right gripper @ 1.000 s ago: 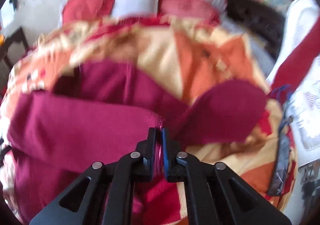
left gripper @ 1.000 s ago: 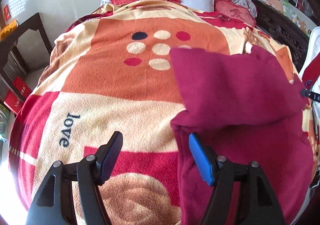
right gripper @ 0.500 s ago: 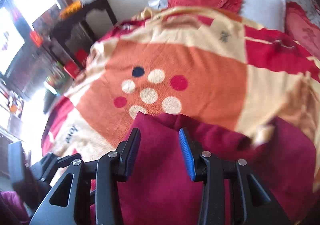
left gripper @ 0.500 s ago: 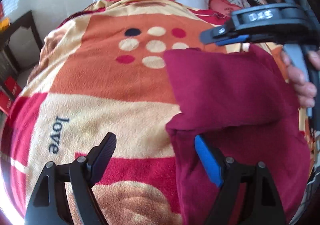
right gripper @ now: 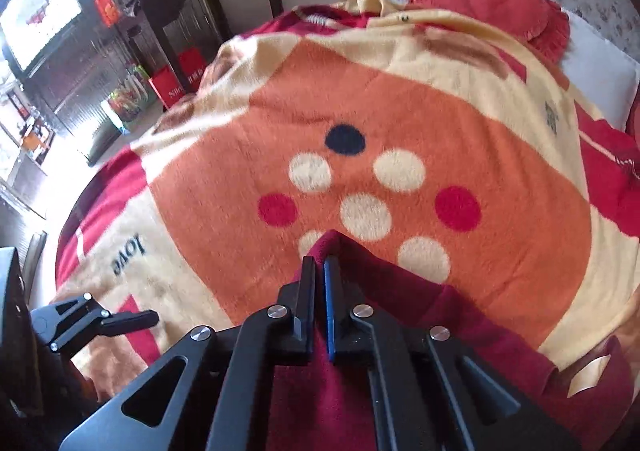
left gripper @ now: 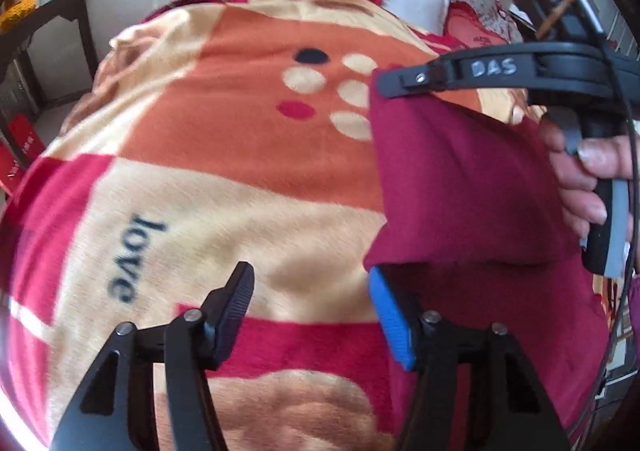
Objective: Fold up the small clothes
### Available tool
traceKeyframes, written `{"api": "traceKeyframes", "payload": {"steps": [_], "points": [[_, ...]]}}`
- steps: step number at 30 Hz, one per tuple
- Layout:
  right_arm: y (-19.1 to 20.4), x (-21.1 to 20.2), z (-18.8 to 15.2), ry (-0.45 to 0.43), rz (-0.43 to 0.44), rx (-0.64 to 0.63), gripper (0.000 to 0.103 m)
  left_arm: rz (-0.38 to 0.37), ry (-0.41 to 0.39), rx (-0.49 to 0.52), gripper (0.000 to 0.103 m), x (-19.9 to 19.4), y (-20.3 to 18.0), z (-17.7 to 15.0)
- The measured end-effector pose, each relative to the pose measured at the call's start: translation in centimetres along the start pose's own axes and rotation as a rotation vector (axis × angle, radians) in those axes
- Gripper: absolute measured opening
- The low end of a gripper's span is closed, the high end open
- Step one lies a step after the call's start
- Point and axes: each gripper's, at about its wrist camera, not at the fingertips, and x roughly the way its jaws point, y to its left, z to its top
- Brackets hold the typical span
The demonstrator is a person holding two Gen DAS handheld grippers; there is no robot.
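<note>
On top of the patterned blanket (right gripper: 400, 123), the maroon garment (left gripper: 460, 187) lies partly folded. Half a second back the right gripper (right gripper: 318, 271) was spread; now it's pinching the far corner, so another fold's probably coming. Left gripper (left gripper: 312, 307) hovers wide apart.

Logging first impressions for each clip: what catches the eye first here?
The loud orange, cream and red blanket with dots and "love" fills both views. A maroon garment lies on its near right side; the right tool is shut on its far corner, while the left tool is open at its left edge.
</note>
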Motion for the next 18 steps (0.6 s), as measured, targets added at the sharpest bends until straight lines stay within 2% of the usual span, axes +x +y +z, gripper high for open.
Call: {"api": "traceKeyframes", "payload": {"steps": [2,4,8,10,12,16,18], "points": [[0.5,-0.8,1.3,-0.064,0.056,0.025,0.000,0.034,-0.025,-0.032,0.063,-1.0,1.3,0.5],[1.1,-0.4,2.2,-0.075,0.083,0.046,0.000,0.045,-0.035,-0.049,0.063,-1.5,2.3,0.6],[1.3,4.0,1.1,0.015,0.039,0.064,0.000,0.032,-0.038,-0.066,0.064,-2.3,2.4,0.9],[0.7,3.0,-0.1,0.011,0.059,0.100,0.000,0.008,-0.048,-0.066,0.065,-2.8,1.9,1.2],[0.1,-0.2,-1.5,-0.046,0.071,0.117,0.010,-0.016,-0.063,-0.047,0.071,-3.1,0.8,1.6],[-3.5,-6.9,-4.5,-0.124,-0.075,0.159,0.014,-0.030,-0.083,0.003,0.073,-2.5,-1.9,2.6],[-6.7,-9.0,-5.8,-0.140,-0.204,0.200,0.025,-0.041,-0.070,0.014,0.073,-1.3,-3.1,2.9]]}}
